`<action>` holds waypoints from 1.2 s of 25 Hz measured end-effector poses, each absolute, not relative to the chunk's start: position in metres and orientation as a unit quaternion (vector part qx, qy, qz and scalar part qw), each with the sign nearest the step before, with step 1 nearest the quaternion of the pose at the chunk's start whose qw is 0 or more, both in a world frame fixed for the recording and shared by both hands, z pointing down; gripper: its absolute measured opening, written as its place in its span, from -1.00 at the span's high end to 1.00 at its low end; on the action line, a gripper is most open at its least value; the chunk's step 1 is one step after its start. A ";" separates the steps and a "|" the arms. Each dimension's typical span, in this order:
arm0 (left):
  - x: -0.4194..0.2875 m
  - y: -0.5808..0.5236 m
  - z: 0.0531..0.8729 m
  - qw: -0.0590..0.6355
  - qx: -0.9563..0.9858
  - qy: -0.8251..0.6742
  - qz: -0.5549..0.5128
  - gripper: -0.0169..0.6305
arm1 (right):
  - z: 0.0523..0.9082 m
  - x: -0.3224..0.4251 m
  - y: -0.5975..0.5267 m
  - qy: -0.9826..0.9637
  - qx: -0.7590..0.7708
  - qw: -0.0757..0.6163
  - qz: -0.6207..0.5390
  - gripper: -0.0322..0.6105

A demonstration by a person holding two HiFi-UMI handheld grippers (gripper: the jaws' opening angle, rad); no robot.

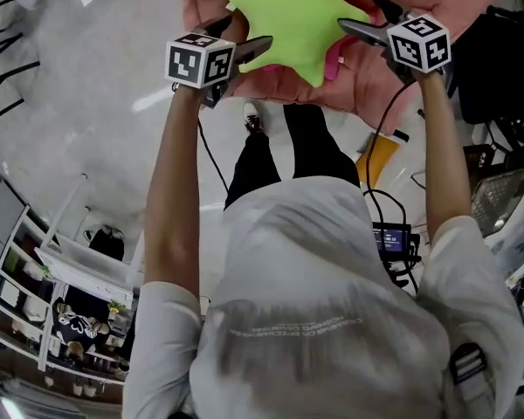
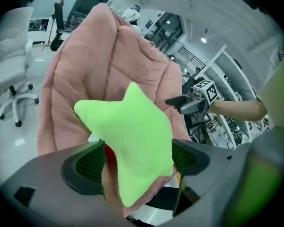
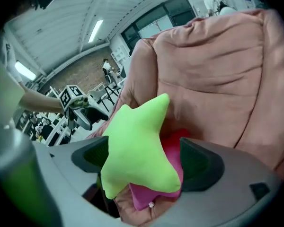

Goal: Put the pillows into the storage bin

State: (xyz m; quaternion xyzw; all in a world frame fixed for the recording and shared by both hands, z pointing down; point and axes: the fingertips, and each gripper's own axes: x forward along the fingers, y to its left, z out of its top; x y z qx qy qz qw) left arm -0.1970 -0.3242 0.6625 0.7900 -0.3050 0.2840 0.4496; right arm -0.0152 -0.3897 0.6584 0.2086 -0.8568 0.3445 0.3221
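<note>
A lime-green star pillow lies against a big pink quilted soft bin, on top of a magenta pillow. My left gripper reaches the star from the left and my right gripper from the right. In the left gripper view the star sits between the wide jaws of the left gripper, with a gap at the left pad. In the right gripper view the star lies between the spread jaws of the right gripper, and the pads do not press on it.
The pink bin rises tall behind the pillows. A white office chair stands to its left. On the pale floor lie cables, a yellow item and a small screen device. Shelving lines the left side.
</note>
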 end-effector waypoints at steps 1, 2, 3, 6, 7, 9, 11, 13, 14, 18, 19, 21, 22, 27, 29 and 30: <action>-0.200 -0.325 0.668 0.456 0.784 -0.311 0.286 -0.40 | 0.663 -0.017 -0.393 -0.854 0.208 0.315 0.359 -0.52; -0.201 -0.325 0.673 0.463 0.777 -0.316 0.287 -0.42 | 0.668 -0.020 -0.395 -0.851 0.206 0.310 0.371 -0.52; -0.202 -0.324 0.678 0.471 0.771 -0.319 0.286 -0.45 | 0.672 -0.021 -0.396 -0.849 0.204 0.308 0.379 -0.53; -0.199 -0.319 0.690 0.491 0.761 -0.318 0.280 -0.56 | 0.682 -0.029 -0.398 -0.845 0.198 0.304 0.393 -0.54; -0.199 -0.318 0.694 0.495 0.759 -0.317 0.278 -0.58 | 0.684 -0.034 -0.398 -0.844 0.196 0.297 0.400 -0.54; -0.202 -0.317 0.703 0.503 0.755 -0.318 0.277 -0.59 | 0.691 -0.047 -0.396 -0.845 0.186 0.289 0.410 -0.55; -0.204 -0.317 0.710 0.515 0.751 -0.317 0.267 -0.63 | 0.696 -0.054 -0.395 -0.845 0.175 0.286 0.418 -0.55; -0.201 -0.317 0.711 0.534 0.751 -0.304 0.243 -0.65 | 0.700 -0.056 -0.395 -0.840 0.163 0.276 0.438 -0.55; -0.199 -0.316 0.711 0.542 0.752 -0.294 0.232 -0.65 | 0.701 -0.056 -0.393 -0.836 0.152 0.271 0.453 -0.55; -0.186 -0.306 0.712 0.559 0.760 -0.246 0.220 -0.64 | 0.704 -0.060 -0.378 -0.821 0.088 0.266 0.497 -0.55; -0.183 -0.303 0.712 0.561 0.763 -0.230 0.224 -0.64 | 0.704 -0.061 -0.374 -0.818 0.071 0.270 0.502 -0.55; -0.177 -0.294 0.712 0.557 0.771 -0.192 0.242 -0.62 | 0.705 -0.065 -0.364 -0.814 0.028 0.286 0.505 -0.55; -0.174 -0.289 0.712 0.551 0.774 -0.176 0.256 -0.62 | 0.704 -0.067 -0.358 -0.812 0.005 0.297 0.502 -0.55; -0.174 -0.282 0.706 0.527 0.788 -0.178 0.265 -0.62 | 0.695 -0.073 -0.346 -0.818 -0.013 0.320 0.477 -0.55; -0.178 -0.289 0.698 0.504 0.803 -0.198 0.250 -0.60 | 0.690 -0.074 -0.345 -0.817 -0.001 0.316 0.481 -0.54; -0.179 -0.293 0.693 0.492 0.810 -0.206 0.243 -0.60 | 0.687 -0.074 -0.346 -0.816 0.003 0.312 0.486 -0.53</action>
